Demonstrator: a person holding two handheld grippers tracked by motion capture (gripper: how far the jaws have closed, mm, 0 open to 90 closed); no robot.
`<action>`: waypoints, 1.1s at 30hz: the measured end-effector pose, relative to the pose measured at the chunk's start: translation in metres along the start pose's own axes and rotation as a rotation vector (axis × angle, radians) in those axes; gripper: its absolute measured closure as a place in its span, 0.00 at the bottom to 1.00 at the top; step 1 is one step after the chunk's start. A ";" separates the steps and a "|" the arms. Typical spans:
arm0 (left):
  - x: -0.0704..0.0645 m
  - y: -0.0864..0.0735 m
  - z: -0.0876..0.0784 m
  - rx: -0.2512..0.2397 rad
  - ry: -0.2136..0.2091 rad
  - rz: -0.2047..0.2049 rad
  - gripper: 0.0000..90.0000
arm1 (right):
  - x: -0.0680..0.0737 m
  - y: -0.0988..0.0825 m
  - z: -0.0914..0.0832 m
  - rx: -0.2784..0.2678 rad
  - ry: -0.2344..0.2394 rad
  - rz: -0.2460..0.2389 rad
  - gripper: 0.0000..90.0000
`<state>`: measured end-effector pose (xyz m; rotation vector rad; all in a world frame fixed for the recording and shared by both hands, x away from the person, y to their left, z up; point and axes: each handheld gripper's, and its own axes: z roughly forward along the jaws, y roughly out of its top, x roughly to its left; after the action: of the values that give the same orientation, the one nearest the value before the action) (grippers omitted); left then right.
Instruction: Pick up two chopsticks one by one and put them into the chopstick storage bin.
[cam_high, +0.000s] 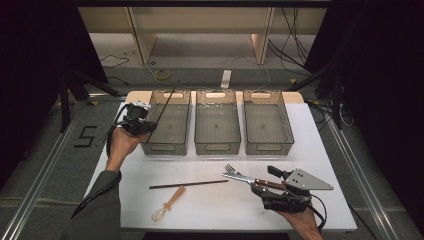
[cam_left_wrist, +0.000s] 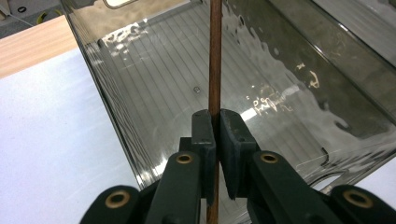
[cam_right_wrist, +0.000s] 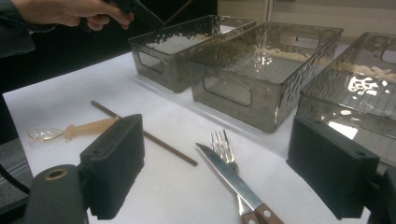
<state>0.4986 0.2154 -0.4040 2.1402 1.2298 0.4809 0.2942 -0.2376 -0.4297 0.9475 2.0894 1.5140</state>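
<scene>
**benchfan:** Three smoky clear bins sit side by side at the far edge of the white table (cam_high: 210, 200): left bin (cam_high: 167, 122), middle bin (cam_high: 217, 121), right bin (cam_high: 267, 121). The left gripper (cam_high: 136, 121) hangs at the near left corner of the left bin, jaws pinched tight on a brown chopstick (cam_high: 167, 102) that slants up and over that bin. In the left gripper view the stick (cam_left_wrist: 215, 56) runs straight up between the pads, with the bin's ribbed floor behind it.

**tongs_guy:** And the right one?

**benchfan:** The right gripper (cam_high: 272, 182) sits low at the near right of the table, jaws spread wide with nothing in them. Just ahead of it lie a knife (cam_right_wrist: 231, 177) and a fork (cam_right_wrist: 223, 143), crossing each other, handles toward the gripper.

**tongs_guy:** Anything else loose?

**benchfan:** A second chopstick (cam_high: 189, 184) lies flat on the table near the middle, roughly level with the fork tips. Just beside it, toward the near edge, there's a small whisk (cam_high: 169, 202) with a pale handle, wire end pointing at the person. Bins look empty as far as anyone can tell.
</scene>
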 end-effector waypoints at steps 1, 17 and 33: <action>0.000 0.000 0.001 0.002 -0.001 -0.001 0.94 | 0.000 0.000 0.000 -0.002 0.000 0.001 0.21; 0.002 -0.003 0.005 0.017 -0.005 -0.070 0.58 | 0.001 0.000 0.000 -0.005 0.003 0.000 0.21; -0.049 0.005 -0.045 -0.006 -0.135 0.096 0.18 | 0.002 0.001 -0.002 -0.009 0.008 -0.005 0.21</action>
<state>0.4513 0.1864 -0.3673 2.1955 1.0540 0.3736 0.2919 -0.2371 -0.4279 0.9334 2.0873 1.5263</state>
